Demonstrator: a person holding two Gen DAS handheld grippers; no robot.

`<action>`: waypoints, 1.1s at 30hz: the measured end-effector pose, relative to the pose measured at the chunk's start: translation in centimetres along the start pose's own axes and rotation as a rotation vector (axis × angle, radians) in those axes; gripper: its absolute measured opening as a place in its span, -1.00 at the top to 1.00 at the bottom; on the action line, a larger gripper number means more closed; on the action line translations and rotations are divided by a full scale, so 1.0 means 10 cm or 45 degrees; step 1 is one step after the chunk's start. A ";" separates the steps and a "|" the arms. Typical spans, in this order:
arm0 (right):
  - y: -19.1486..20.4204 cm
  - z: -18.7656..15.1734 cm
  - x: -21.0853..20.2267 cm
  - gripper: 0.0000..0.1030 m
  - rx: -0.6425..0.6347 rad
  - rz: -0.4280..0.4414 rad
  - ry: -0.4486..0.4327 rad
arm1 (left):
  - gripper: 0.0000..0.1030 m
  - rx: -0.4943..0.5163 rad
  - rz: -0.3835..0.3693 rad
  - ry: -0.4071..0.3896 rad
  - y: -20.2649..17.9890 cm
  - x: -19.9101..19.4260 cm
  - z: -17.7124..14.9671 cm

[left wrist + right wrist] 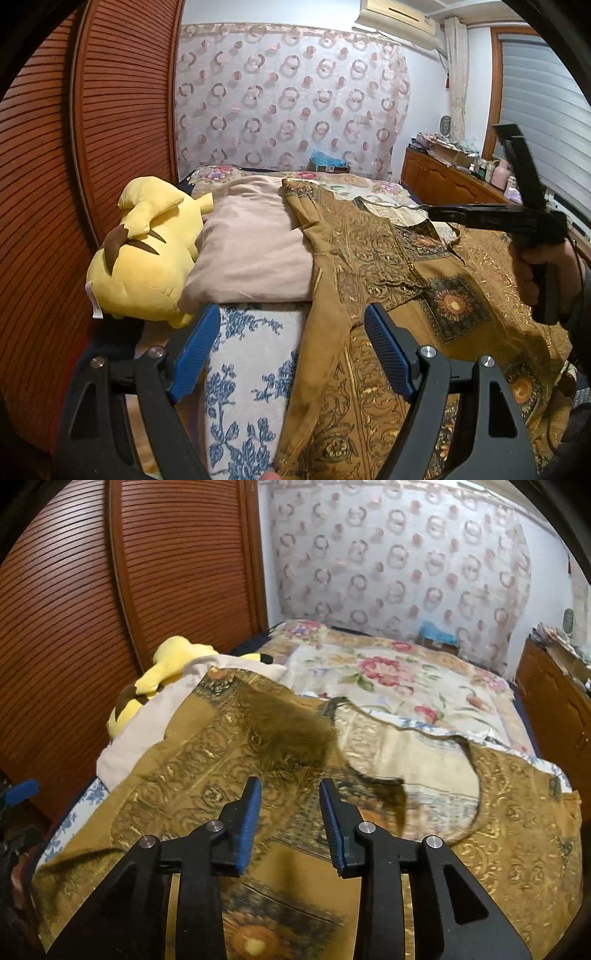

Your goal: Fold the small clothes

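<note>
A mustard-brown top (388, 258) with gold scrollwork and sunflower squares lies spread on the bed, its neckline toward the far side. One sleeve (295, 199) drapes over a beige pillow. My left gripper (291, 314) is open wide just above the garment's left edge, gripping nothing. My right gripper (290, 782) is open over the top (207, 760) near the neckline (406, 738), and no cloth sits between its blue pads (247, 812). In the left wrist view a hand (535, 273) holds the right gripper above the collar.
A yellow plush toy (147, 251) and the beige pillow (251, 243) lie at the bed's left, against louvred wooden doors (74, 147). A blue-flowered sheet (251, 362) shows at the near edge. A floral bedspread (388, 679) covers the far side. A wooden dresser (554, 701) stands at the right.
</note>
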State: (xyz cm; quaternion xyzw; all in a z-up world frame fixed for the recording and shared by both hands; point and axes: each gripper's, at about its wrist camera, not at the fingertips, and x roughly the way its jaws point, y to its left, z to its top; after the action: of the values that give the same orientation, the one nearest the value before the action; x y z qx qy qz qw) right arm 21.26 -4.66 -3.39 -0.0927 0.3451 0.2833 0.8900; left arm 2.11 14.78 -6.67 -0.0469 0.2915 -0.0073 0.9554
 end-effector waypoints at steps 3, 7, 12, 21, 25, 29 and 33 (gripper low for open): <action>-0.12 -0.09 -0.13 -0.09 -0.007 -0.013 -0.007 | -0.56 0.014 0.004 0.006 -0.02 0.06 0.06; -0.39 -0.26 -0.34 -0.13 -0.016 -0.055 -0.005 | -0.56 0.001 -0.013 0.018 -0.07 0.15 0.12; -0.78 -0.50 -0.67 -0.13 -0.013 -0.130 -0.011 | -0.56 0.007 -0.048 0.052 -0.20 0.27 0.12; -1.83 -1.05 -1.25 -0.13 0.117 -0.337 0.030 | -0.56 0.074 -0.108 0.108 -0.50 0.47 0.14; -2.32 -1.28 -1.43 -0.13 0.210 -0.440 0.063 | -0.56 0.094 -0.138 0.149 -0.61 0.60 0.16; -2.78 -1.49 -1.51 -0.13 0.349 -0.467 0.095 | -0.56 0.107 -0.157 0.206 -0.72 0.74 0.16; -3.05 -1.62 -1.50 -0.13 0.446 -0.456 0.125 | -0.56 0.135 -0.170 0.240 -0.83 0.83 0.16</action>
State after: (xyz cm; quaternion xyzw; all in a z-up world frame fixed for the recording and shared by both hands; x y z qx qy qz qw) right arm 20.50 -42.18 -6.40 -0.0103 0.4096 0.0522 0.9107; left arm 9.98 6.36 -9.17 -0.0146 0.3753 -0.0907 0.9223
